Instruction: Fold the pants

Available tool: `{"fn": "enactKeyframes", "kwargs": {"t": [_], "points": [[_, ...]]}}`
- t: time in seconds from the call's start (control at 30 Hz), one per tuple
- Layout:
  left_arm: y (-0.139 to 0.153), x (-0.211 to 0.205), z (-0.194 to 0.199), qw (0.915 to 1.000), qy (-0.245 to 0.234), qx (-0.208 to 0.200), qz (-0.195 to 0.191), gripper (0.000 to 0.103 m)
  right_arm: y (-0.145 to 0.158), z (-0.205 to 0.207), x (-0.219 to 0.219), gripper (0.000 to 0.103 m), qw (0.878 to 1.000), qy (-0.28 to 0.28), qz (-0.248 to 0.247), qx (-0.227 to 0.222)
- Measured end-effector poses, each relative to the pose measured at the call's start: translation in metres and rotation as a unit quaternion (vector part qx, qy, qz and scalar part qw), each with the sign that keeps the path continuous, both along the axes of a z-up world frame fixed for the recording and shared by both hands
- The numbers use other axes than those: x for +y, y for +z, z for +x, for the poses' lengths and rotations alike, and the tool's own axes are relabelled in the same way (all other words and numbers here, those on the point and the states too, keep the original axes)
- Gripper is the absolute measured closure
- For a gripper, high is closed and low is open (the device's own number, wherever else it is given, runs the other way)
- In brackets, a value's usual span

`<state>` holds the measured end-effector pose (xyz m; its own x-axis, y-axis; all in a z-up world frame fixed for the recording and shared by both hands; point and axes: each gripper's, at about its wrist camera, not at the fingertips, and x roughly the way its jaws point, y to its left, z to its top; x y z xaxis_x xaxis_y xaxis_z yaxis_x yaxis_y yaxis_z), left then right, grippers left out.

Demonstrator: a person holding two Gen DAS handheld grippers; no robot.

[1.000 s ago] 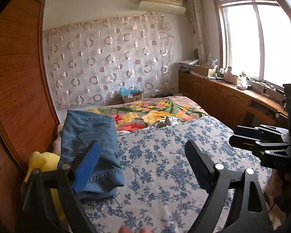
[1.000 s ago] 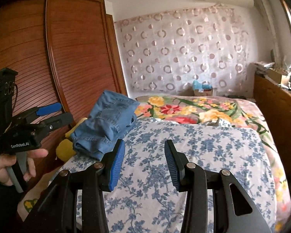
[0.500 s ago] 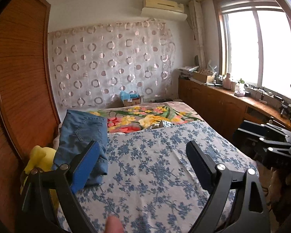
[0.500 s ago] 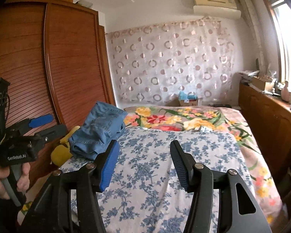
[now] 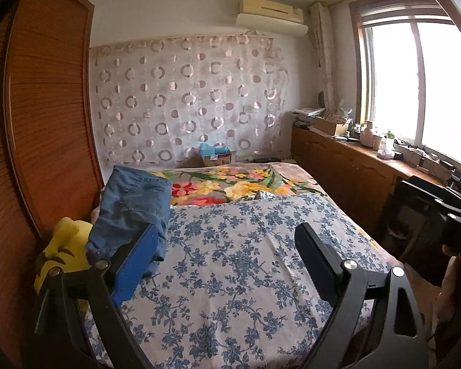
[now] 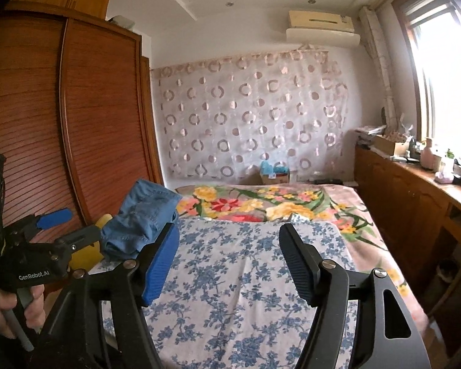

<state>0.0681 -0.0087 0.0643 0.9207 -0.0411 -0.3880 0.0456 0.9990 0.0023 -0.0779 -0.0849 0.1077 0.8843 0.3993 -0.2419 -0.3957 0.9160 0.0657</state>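
While both tools hang apart and empty, left tool (image 5: pixel 224 249) wide, right tool (image 6: pixel 227 256) just opened further, we list: jeans (image 5: pixel 132 212) folded, far left on bed (image 5: pixel 246 261), beside yellow toy (image 5: pixel 61 246). Advice: withdraw level, leave stack undisturbed.

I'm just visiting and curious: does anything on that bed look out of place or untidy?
Only slightly: the folded blue denim pants sit at the far left edge of the bed, partly propped on a yellow plush toy, so the stack tilts.

Wooden wardrobe (image 6: pixel 76 129) — bright window (image 5: pixel 421 86)
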Motion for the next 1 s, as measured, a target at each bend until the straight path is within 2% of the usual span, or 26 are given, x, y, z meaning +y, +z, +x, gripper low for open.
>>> {"fn": "enactKeyframes", "kwargs": {"t": [0.23,1.0], "points": [[0.001,0.003,-0.012,1.0000,0.008,-0.002,-0.001,0.012,-0.006,-0.002,0.003,0.033,1.000,-0.004,-0.003,0.000],[0.000,0.003,-0.013,1.0000,0.006,-0.002,-0.002,0.012,-0.008,0.008,-0.003,0.033,1.000,-0.007,-0.003,0.007]]}}
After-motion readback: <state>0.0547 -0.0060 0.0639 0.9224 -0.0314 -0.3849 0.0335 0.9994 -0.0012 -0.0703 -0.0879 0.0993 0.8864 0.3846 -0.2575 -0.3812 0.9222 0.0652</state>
